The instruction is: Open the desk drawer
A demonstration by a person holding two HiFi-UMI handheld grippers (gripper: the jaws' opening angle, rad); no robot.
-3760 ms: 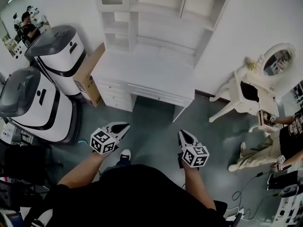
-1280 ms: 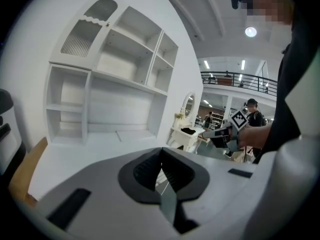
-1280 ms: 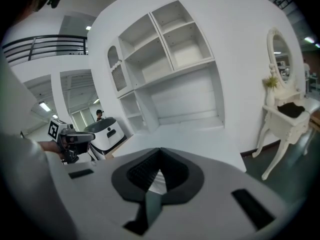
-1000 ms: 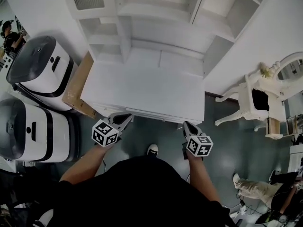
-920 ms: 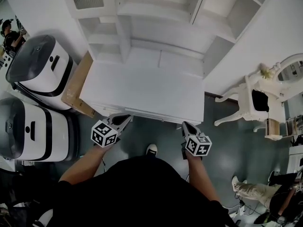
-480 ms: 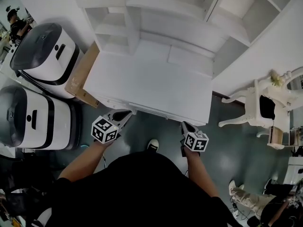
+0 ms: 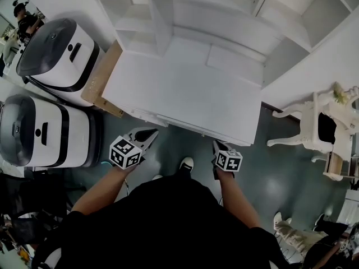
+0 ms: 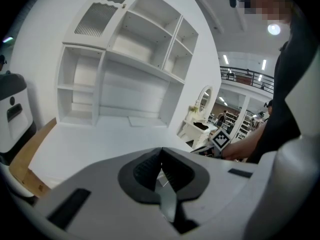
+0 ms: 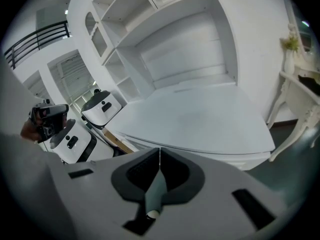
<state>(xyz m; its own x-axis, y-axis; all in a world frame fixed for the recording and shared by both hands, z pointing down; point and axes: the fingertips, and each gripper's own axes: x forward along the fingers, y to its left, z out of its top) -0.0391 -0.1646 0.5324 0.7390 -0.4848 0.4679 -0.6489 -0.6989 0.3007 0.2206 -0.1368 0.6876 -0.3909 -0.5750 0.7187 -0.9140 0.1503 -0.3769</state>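
White desk drawer (image 9: 234, 160) flush under desktop (image 7: 185, 83), seemingly shut.

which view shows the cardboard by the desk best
The head view: the cardboard shows at full length, between the desk and a white-and-grey machine. The left gripper view catches only part at its lower left; the right gripper view shows just a sliver.
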